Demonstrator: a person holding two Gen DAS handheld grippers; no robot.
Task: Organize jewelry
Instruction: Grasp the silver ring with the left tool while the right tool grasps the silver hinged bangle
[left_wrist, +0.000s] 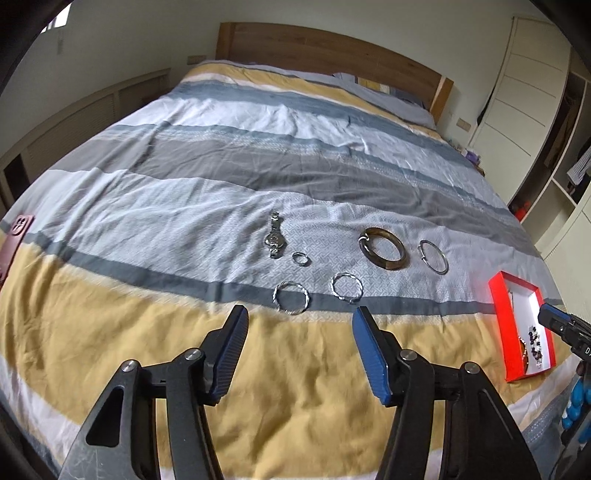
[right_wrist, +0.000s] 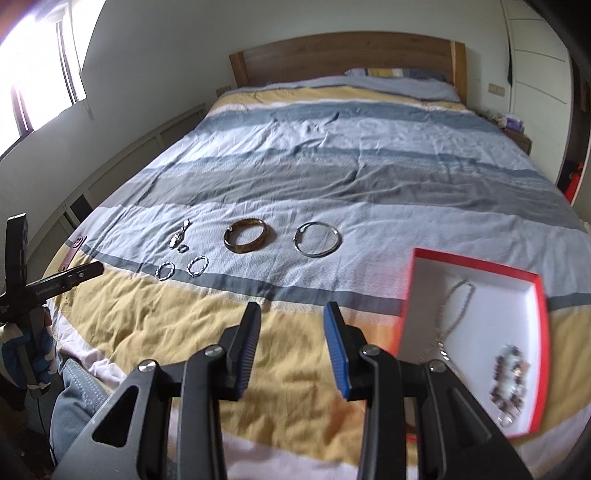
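Jewelry is lying loose on our striped bedspread (left_wrist: 184, 206) toward the foot edge: one watch (left_wrist: 274, 236), one small ring (left_wrist: 301, 258), two twisted silver hoops (left_wrist: 291, 297) (left_wrist: 346, 287), one brown bangle (left_wrist: 384, 246) and one thin silver bangle (left_wrist: 433, 256). Near the right edge, our red box (right_wrist: 476, 266) is holding a chain (right_wrist: 456, 306) and a beaded bracelet (right_wrist: 509, 376). We are hovering the left gripper (left_wrist: 300, 319) and the right gripper (right_wrist: 291, 314), both with jaws spread, gripping nothing.

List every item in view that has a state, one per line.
red box: open, no lid on, beaded bracelet and chain inside
watch: loose on bedspread
brown bangle: flat on bedspread
thin silver bangle: flat, outside box
left gripper: open, empty
right gripper: open, empty
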